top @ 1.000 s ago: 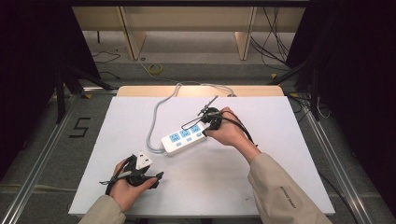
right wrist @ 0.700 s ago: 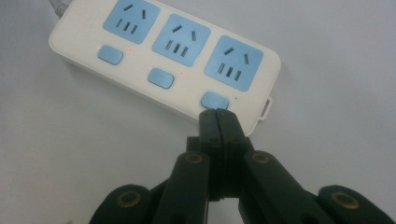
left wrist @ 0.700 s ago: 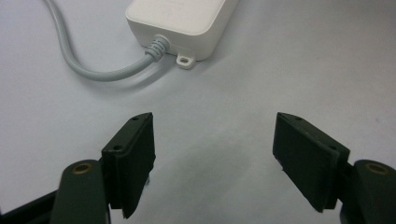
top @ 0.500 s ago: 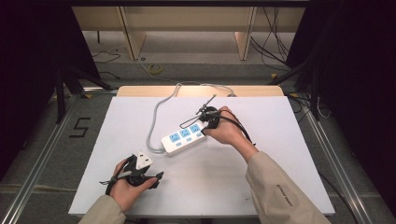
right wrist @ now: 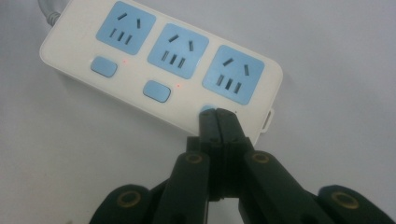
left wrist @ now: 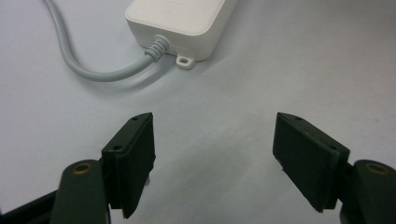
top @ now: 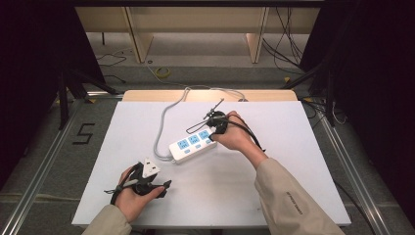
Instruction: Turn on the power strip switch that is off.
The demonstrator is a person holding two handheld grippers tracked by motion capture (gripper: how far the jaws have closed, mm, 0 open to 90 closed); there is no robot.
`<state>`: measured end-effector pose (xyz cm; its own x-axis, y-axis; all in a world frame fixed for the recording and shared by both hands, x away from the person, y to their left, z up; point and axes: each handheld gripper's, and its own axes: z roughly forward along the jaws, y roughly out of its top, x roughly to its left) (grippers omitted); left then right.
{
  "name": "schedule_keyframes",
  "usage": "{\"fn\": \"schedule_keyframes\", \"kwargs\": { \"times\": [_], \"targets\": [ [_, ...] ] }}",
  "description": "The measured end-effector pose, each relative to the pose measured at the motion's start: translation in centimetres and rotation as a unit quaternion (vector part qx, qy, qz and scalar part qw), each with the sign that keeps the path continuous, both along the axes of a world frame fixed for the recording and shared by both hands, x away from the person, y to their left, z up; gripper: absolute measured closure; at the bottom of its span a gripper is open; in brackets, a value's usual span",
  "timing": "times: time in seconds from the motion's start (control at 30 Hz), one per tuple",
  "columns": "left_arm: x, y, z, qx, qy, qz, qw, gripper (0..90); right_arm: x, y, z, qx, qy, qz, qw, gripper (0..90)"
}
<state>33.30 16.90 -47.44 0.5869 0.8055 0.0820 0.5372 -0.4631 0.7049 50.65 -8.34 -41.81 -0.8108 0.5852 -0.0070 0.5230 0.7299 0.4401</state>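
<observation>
The white surface (top: 293, 161) carries a white power strip (top: 193, 145) lying at a slant near its middle, three blue sockets and blue switches facing up, with a grey cord (top: 164, 122) looping from its near-left end back over the far edge. The right tool (right wrist: 217, 113) has its jaws pressed fully together, nothing between them, and its tip touches the third blue switch (right wrist: 205, 109) at the strip's far end. The left tool (left wrist: 214, 158) is spread wide and empty, low over bare surface just short of the strip's cord end. Since the earlier frames, neither tool nor the strip has visibly moved
</observation>
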Motion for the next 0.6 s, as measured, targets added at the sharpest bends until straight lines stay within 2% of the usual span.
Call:
{"fn": "schedule_keyframes", "kwargs": {
  "times": [0.6],
  "targets": [
    [-0.02, 0.00, 0.00, 0.000, 0.000, -0.001, 1.0000, 29.4, 0.80, 0.74, -0.92, 0.005, 0.007, -0.009, 0.9999, 90.0]
  ]
}}
